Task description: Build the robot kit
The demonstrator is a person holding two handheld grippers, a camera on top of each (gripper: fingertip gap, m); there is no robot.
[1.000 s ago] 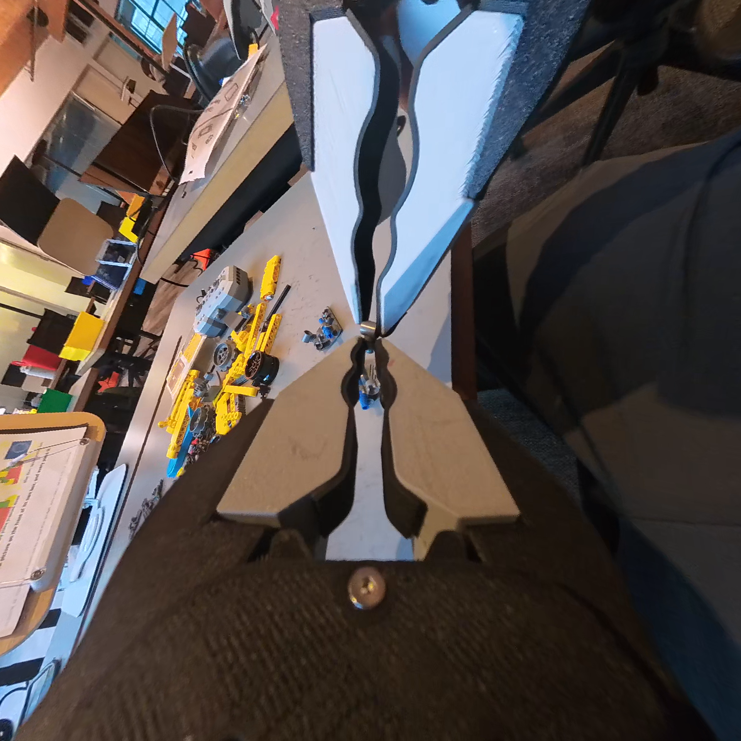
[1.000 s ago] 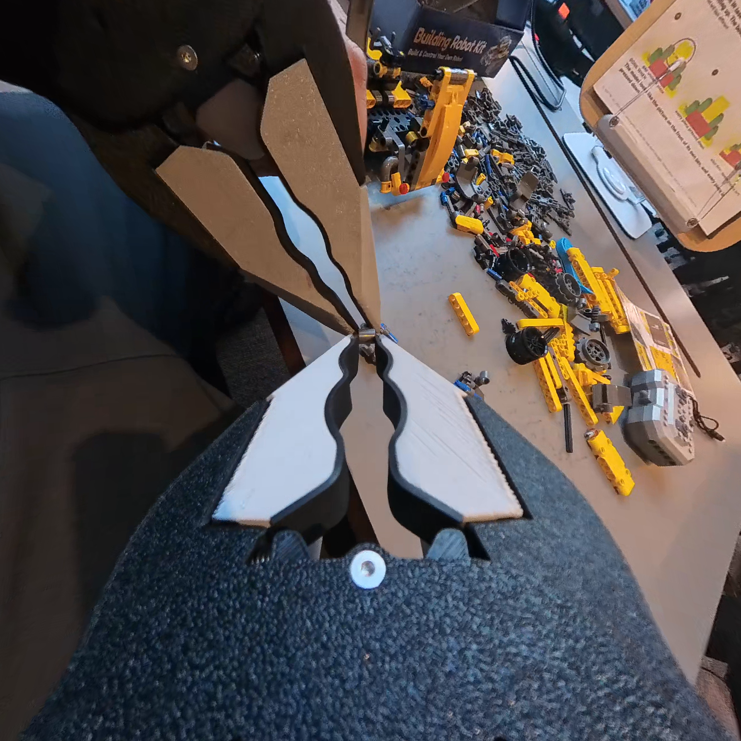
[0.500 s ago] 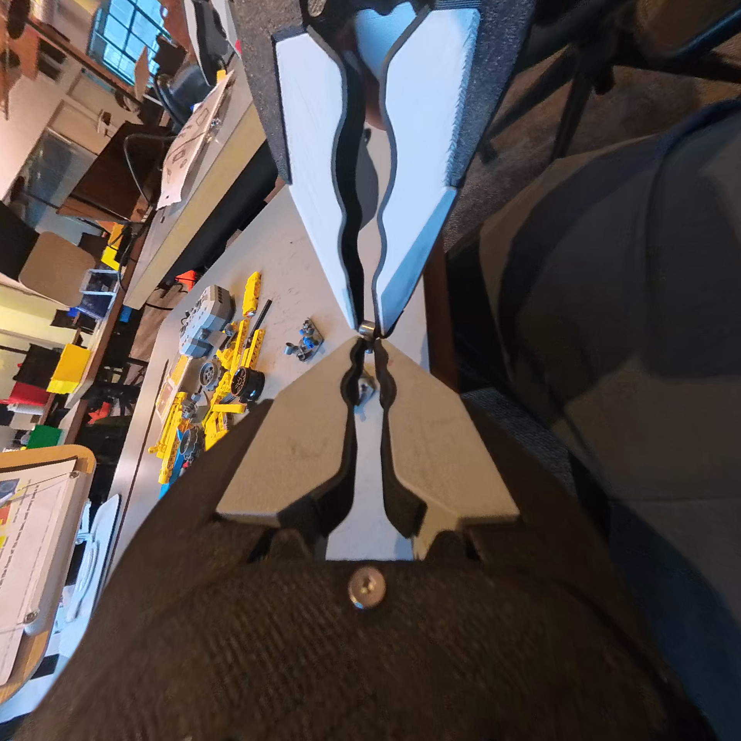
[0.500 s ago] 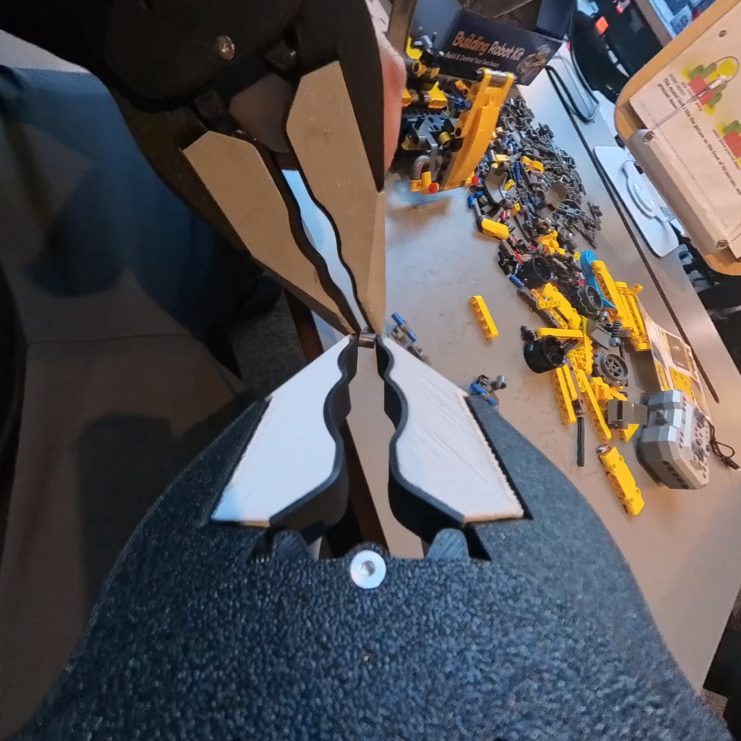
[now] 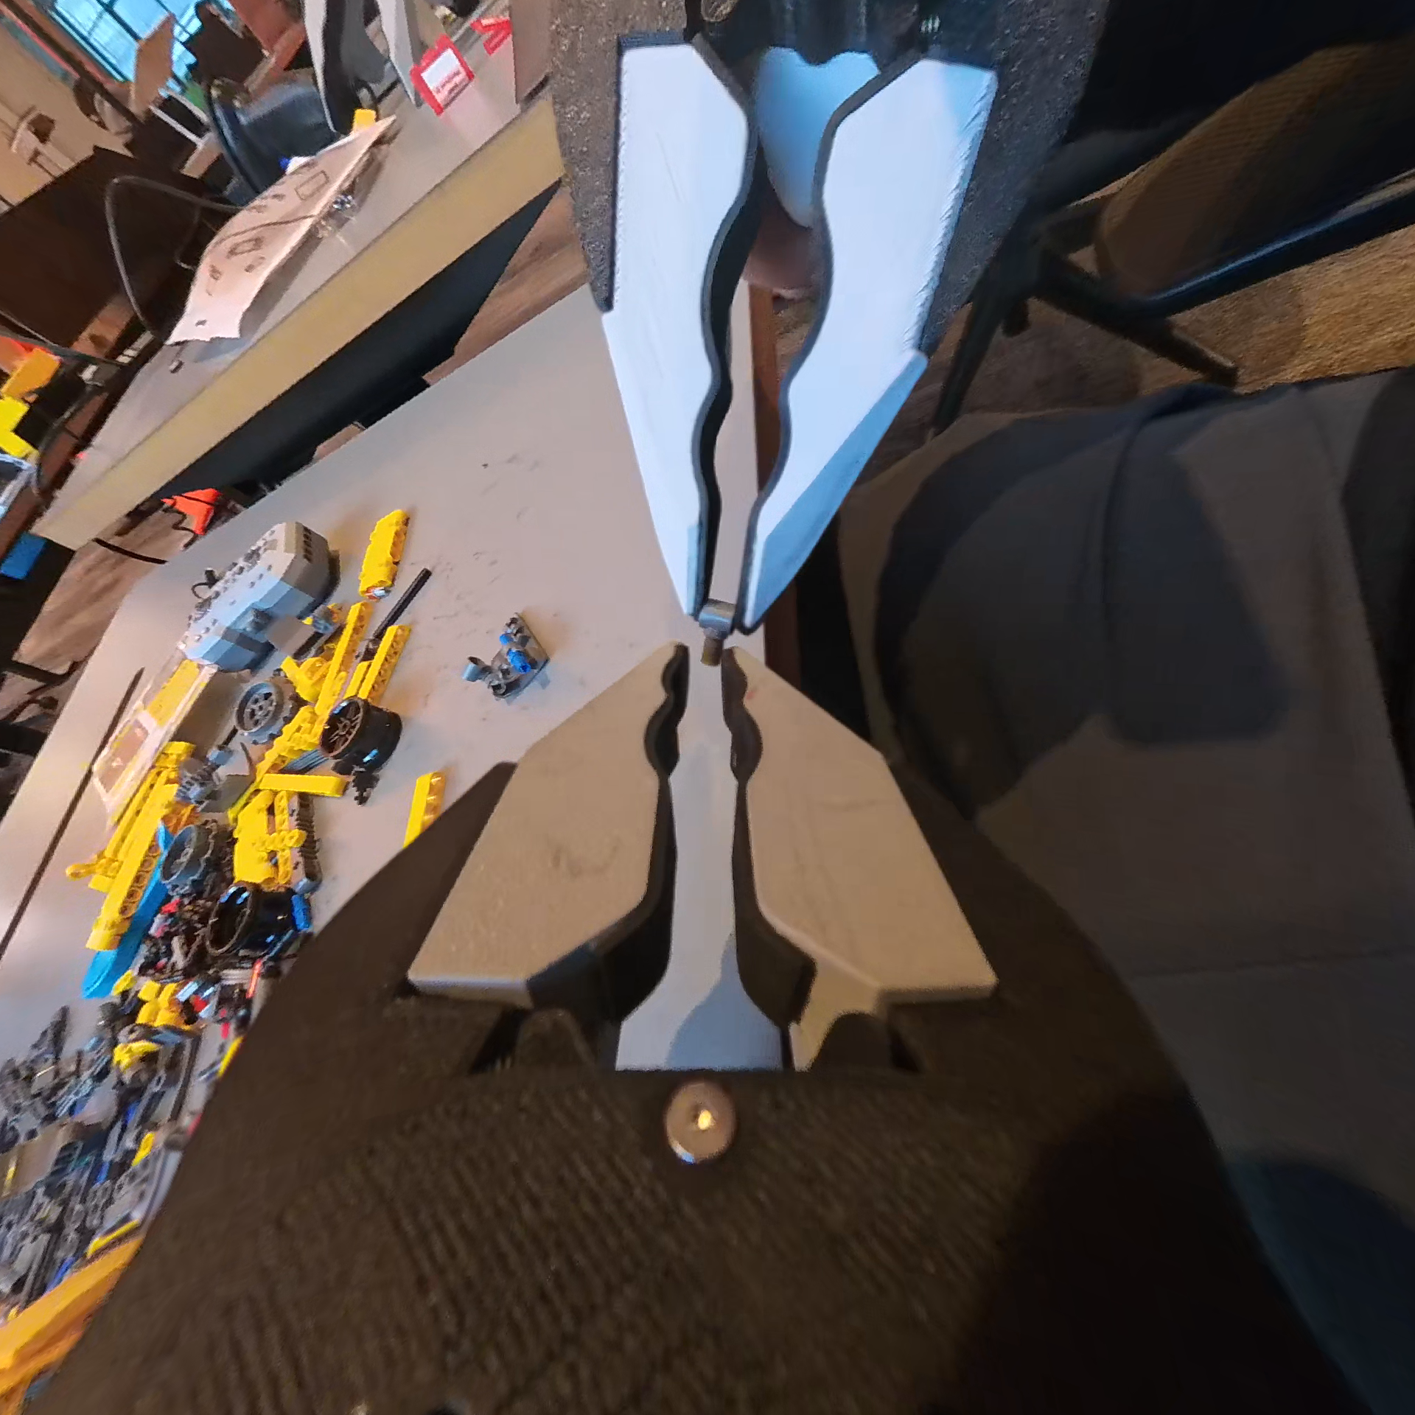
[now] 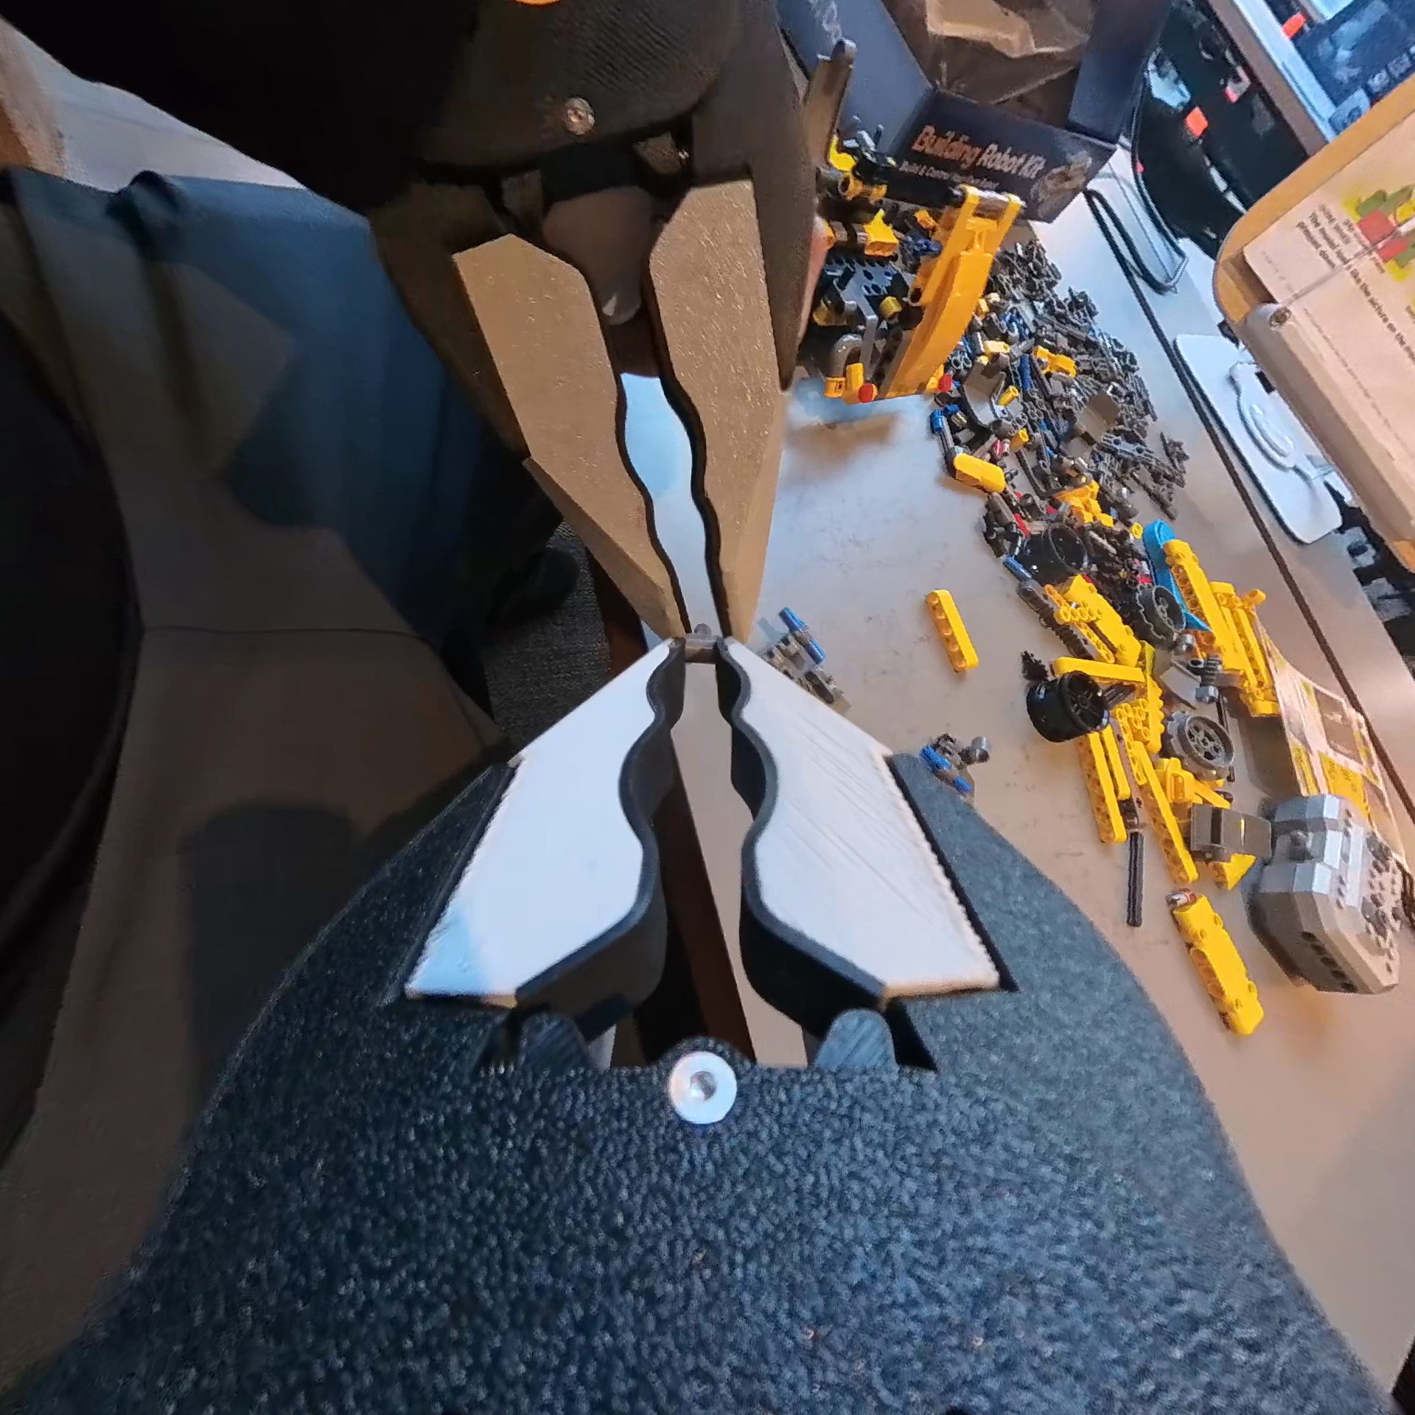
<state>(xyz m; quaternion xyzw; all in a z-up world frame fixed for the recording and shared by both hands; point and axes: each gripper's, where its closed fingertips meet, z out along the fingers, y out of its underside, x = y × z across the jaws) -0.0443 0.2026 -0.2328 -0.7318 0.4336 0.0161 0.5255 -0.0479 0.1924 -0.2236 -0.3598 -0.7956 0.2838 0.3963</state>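
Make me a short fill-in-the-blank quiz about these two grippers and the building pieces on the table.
1. Fingers of the right gripper are ___; those of the left gripper are grey.
2. The small grey piece sits in the jaws of the ___ gripper.
3. Most loose beams on the table are ___.
Missing words: white; right; yellow.

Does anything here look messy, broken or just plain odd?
Nothing looks broken. The building pieces lie scattered loose across the table, with a half-built yellow model standing behind them. Oddest: the right gripper pinches a tiny grey piece in mid-air, tip to tip with the left gripper.
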